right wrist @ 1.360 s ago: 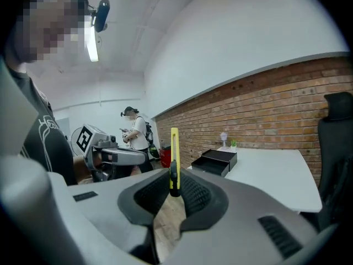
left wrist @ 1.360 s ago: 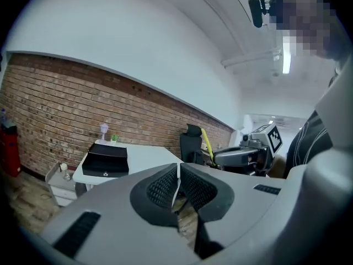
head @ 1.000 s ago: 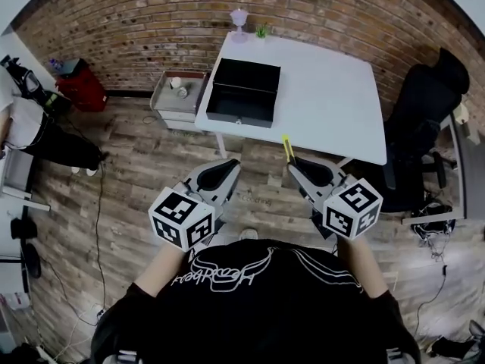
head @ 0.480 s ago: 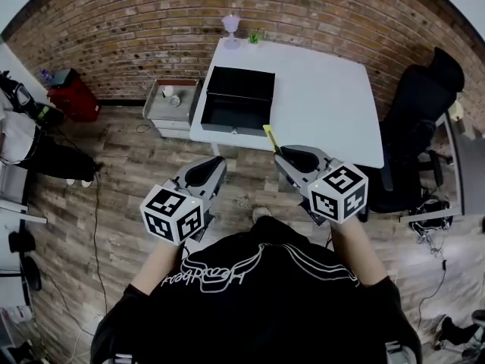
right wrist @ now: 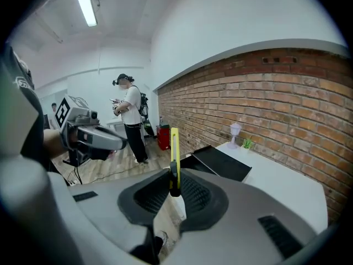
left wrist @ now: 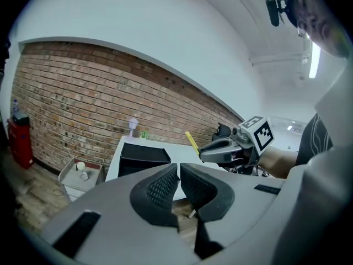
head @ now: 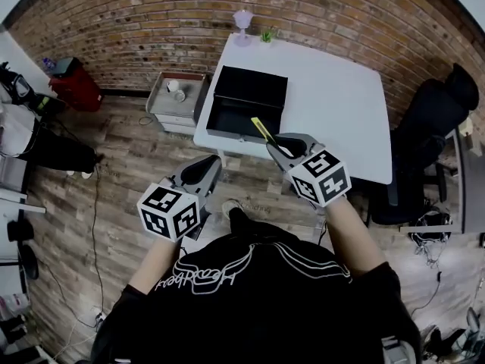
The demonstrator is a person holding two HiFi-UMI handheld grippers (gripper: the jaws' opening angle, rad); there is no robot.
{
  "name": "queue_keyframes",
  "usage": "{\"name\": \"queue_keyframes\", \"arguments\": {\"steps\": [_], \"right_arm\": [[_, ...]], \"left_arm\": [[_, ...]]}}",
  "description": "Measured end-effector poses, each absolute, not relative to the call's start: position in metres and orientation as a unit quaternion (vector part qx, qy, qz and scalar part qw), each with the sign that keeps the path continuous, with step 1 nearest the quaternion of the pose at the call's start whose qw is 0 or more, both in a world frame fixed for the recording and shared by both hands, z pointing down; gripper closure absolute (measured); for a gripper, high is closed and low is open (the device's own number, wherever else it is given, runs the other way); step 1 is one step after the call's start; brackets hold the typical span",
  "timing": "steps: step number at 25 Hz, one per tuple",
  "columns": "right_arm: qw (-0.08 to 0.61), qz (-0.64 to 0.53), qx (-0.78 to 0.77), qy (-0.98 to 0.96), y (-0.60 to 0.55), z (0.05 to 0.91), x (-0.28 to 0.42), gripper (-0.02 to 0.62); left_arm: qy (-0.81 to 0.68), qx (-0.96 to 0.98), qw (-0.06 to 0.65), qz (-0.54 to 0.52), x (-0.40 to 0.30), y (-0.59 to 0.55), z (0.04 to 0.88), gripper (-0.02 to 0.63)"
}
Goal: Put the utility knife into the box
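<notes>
Head view: right claw (head: 275, 144) grips the yellow utility knife (head: 261, 130) by the black box (head: 244, 114); left claw (head: 211, 162) closed, empty.

The utility knife (head: 262, 130) is a skinny yellow stick, clamped between the right gripper's (head: 277, 144) jaws and poking out past them. The box (head: 227, 133) is black, shallow and open-topped, sitting at the white table's (head: 333, 105) near-left corner, knife tip over its front wall.
</notes>
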State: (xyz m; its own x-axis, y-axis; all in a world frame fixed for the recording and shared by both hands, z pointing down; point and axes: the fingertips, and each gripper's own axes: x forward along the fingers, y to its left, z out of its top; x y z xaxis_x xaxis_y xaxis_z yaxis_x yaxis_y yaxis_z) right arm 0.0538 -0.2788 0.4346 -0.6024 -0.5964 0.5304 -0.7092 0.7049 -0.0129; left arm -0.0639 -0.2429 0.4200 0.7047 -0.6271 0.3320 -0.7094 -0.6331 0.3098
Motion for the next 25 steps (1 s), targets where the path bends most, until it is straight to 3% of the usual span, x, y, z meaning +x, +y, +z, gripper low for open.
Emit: {"name": "queue_keyframes", "arguments": {"steps": [25], "right_arm": [[0.534, 0.128, 0.272, -0.79, -0.43, 0.612, 0.015, 0.535]], "left_arm": [[-0.434, 0.853, 0.275, 0.087, -0.134, -0.367, 0.459, 0.565]]}}
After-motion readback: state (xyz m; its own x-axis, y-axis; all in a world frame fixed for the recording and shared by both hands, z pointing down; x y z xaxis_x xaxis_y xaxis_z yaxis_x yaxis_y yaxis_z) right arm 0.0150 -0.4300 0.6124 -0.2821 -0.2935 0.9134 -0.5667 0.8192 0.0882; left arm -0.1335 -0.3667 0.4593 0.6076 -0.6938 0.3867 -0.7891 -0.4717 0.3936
